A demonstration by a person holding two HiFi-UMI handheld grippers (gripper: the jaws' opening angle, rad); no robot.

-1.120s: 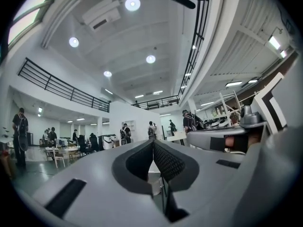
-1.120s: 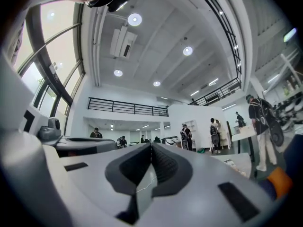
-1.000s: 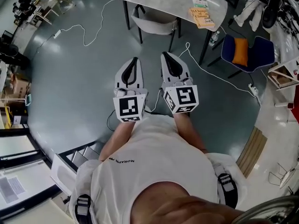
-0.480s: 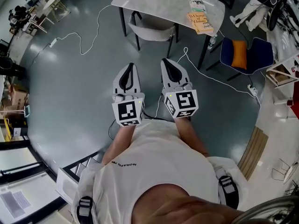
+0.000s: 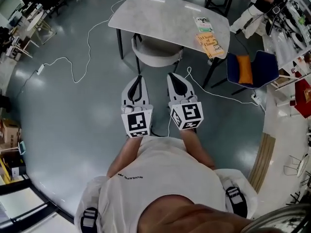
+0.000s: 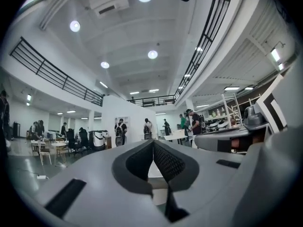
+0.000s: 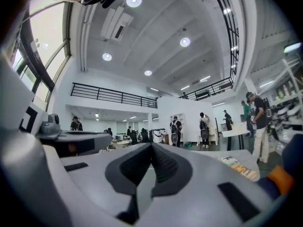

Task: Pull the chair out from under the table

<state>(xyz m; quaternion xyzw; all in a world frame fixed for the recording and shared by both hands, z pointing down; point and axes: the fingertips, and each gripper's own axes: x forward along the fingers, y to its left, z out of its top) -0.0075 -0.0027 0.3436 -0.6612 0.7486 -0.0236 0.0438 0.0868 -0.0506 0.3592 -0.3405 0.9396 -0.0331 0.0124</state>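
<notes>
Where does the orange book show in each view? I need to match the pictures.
Head view: the orange book lies upper right of centre, on the right end of the table.
Left gripper view: not in it.
Right gripper view: orange book low, near the right edge.
Shared landmark: the white partition wall, in both gripper views.

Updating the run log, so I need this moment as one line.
left gripper: shut, empty | right gripper: shut, empty | chair: under table, not yet gripped
</notes>
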